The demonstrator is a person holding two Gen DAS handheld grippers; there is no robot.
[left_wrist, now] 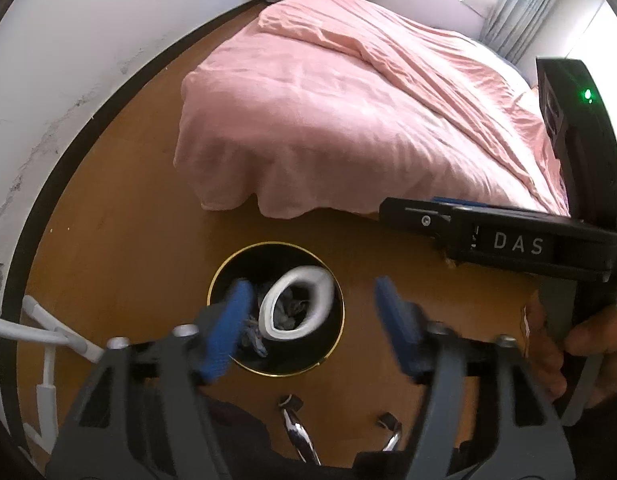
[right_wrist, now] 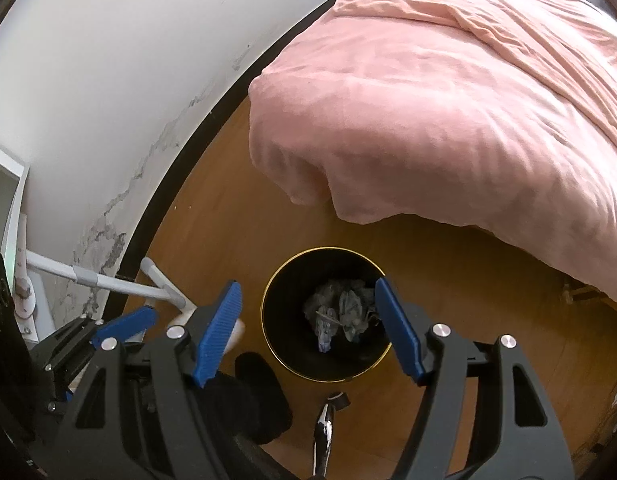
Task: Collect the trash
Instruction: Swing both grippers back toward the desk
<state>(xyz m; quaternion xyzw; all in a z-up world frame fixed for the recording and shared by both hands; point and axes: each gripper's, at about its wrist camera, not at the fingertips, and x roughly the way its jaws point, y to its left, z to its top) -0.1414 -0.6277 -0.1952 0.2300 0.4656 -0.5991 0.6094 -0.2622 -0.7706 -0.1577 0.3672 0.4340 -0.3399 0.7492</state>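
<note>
A black round trash bin with a gold rim [left_wrist: 276,372] stands on the wooden floor below both grippers; it also shows in the right wrist view [right_wrist: 268,312]. A white cup-like piece of trash [left_wrist: 296,306], blurred, is over the bin's mouth between and below my left gripper's fingers. Crumpled grey paper [right_wrist: 342,310] lies in the bin. My left gripper [left_wrist: 312,322] is open and holds nothing. My right gripper [right_wrist: 308,328] is open and empty above the bin. The right gripper's body [left_wrist: 508,236] shows at the right of the left wrist view.
A bed with a pink cover [left_wrist: 348,112] fills the area beyond the bin. A white wall with a dark baseboard [right_wrist: 180,184] runs on the left. A white metal stand [right_wrist: 108,280] is by the wall. Chrome chair legs [left_wrist: 296,432] are near the bin.
</note>
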